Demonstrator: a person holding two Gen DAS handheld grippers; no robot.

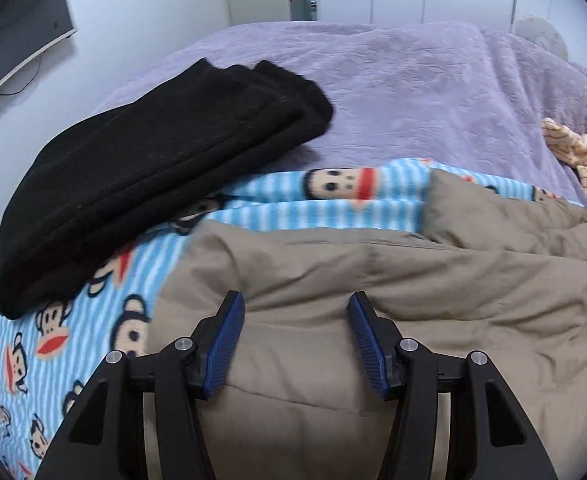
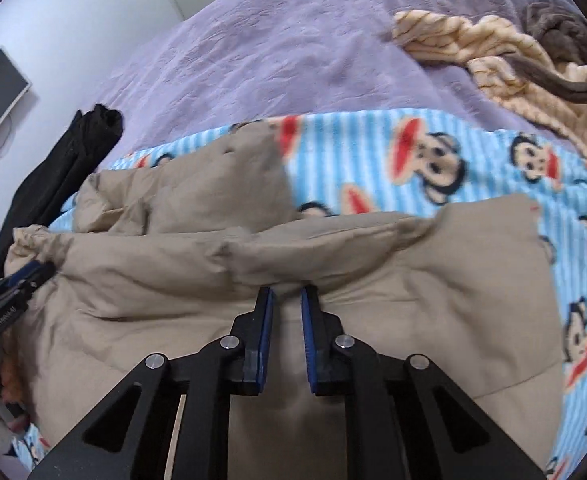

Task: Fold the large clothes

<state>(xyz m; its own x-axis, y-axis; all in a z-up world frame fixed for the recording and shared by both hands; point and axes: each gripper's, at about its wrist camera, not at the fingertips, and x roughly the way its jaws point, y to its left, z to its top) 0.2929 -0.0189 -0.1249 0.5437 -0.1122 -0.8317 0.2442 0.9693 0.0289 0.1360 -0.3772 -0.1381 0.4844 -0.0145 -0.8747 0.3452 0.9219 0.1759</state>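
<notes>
Broadly, a bed under a lavender quilted cover [image 1: 413,92] carries a blue striped fleece blanket printed with monkey faces [image 2: 473,160]. On that blanket lies a puffy tan padded jacket [image 2: 253,272], crumpled. Beside it, at the blanket's left edge, rests a folded black fleece garment [image 1: 141,172]. A cream cable-knit throw [image 2: 493,52] sits farther right. The left tool [image 1: 296,308] hovers with its blue pads apart over the jacket. The right tool [image 2: 286,294] pinches a jacket fold.
</notes>
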